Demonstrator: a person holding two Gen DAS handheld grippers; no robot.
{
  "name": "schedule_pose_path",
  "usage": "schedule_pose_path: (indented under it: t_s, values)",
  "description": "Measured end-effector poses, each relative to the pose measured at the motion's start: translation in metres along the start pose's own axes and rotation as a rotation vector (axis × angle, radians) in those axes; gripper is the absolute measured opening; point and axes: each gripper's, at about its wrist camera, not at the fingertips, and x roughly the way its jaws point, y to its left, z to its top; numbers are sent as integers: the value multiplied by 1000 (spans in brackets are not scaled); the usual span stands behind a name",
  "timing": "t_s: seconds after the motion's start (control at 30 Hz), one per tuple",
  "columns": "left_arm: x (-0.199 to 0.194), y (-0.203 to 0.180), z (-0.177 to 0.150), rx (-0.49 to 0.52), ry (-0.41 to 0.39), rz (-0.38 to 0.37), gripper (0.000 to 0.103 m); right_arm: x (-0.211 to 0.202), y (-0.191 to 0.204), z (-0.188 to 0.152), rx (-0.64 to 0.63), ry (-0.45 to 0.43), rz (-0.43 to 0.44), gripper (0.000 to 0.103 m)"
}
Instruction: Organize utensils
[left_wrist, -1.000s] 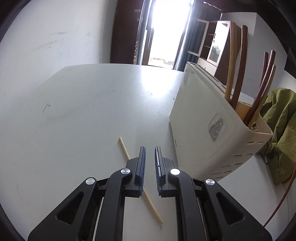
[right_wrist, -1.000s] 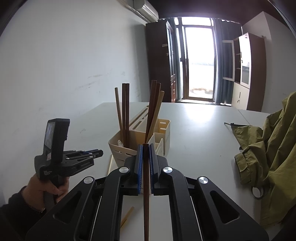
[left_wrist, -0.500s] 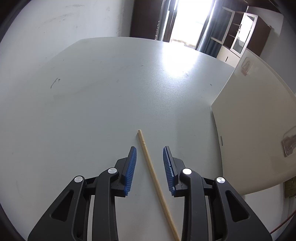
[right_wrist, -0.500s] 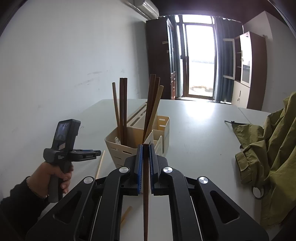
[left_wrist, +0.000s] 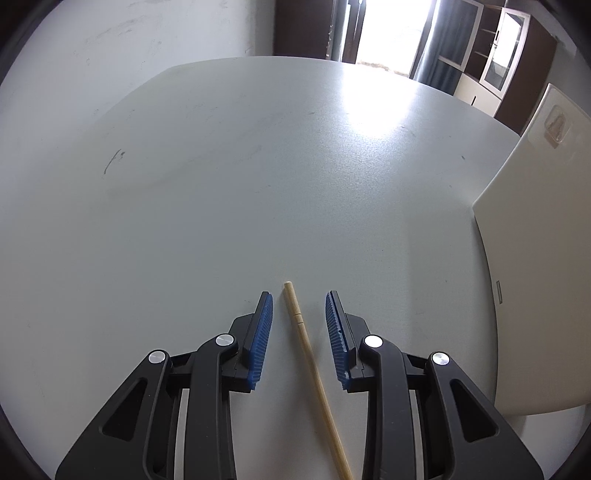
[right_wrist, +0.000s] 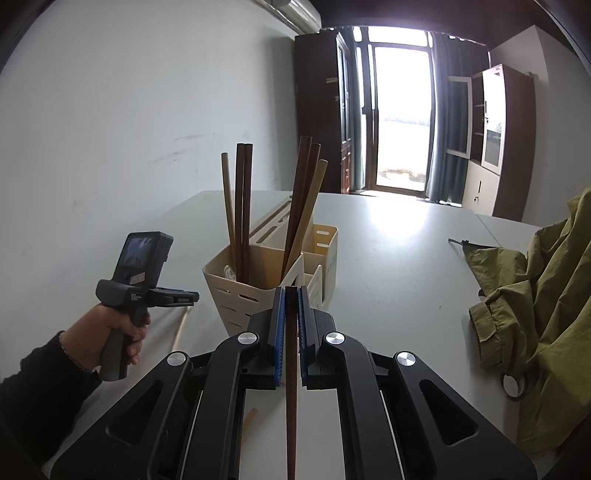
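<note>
A light bamboo chopstick (left_wrist: 314, 373) lies flat on the white table. My left gripper (left_wrist: 298, 301) is open and low over it, one finger on each side of its far end, not touching. It also shows in the right wrist view (right_wrist: 184, 297) left of the holder. My right gripper (right_wrist: 291, 291) is shut on a dark brown chopstick (right_wrist: 291, 369), held in front of the cream utensil holder (right_wrist: 258, 280). Several dark and light chopsticks (right_wrist: 240, 206) stand upright in the holder. The holder's side fills the right edge of the left wrist view (left_wrist: 535, 277).
An olive-green jacket (right_wrist: 535, 314) lies on the table at the right. A short light stick piece (right_wrist: 248, 421) lies under my right gripper. A white wall runs along the table's left side. A bright doorway and cabinets stand at the far end.
My left gripper opened and moved down over the bamboo chopstick, which now lies between its fingers. My right gripper stayed shut on the dark chopstick, rising slightly near the holder.
</note>
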Motion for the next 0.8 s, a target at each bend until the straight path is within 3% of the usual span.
schedule_pose_path:
  t_s: [0.17,0.3,0.57,0.8]
  values:
    - [5,-3,3,31,7,23,27,1,4,-1,-12,6,-2,7]
    - [5,-9,5,76,30,51,6,1,6,-2,-17,9,-4,7]
    - [2,-10,6,108,20,44,4,1,9,-1,-7,0,-13,7]
    - [-71,-40,4,176,-145,-32,4,-6,-2,4,34,-38,-21,7]
